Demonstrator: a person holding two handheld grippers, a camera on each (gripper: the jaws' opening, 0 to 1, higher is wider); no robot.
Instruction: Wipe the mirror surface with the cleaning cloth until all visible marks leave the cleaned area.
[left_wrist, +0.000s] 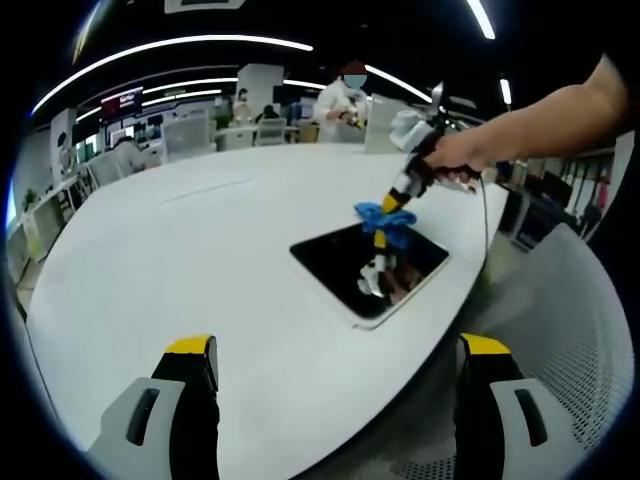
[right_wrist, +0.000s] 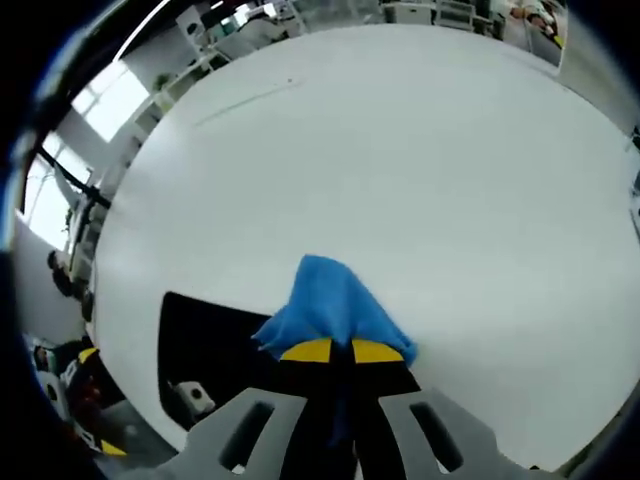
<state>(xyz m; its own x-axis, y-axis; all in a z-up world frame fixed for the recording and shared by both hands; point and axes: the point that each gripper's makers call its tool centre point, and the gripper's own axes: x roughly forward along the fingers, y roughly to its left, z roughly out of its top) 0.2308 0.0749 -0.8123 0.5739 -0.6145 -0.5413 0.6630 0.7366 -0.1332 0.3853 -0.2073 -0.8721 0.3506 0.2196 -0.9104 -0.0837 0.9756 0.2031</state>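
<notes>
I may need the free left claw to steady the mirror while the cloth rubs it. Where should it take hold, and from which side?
A judgement only: take the mirror by its pale rim at the near corner, coming in low from the left claw's side. It lies flat on the table, so only the thin edge offers purchase; pressing down may work better. The right claw and blue cloth occupy the far edge.

We cannot see where the blue cloth (right_wrist: 335, 305) meets the mirror (right_wrist: 205, 355); its near end is pinched out of sight between the right gripper (right_wrist: 341, 352). The mirror's near part is cut off there. The far people (left_wrist: 343, 100) are too small to make out.
</notes>
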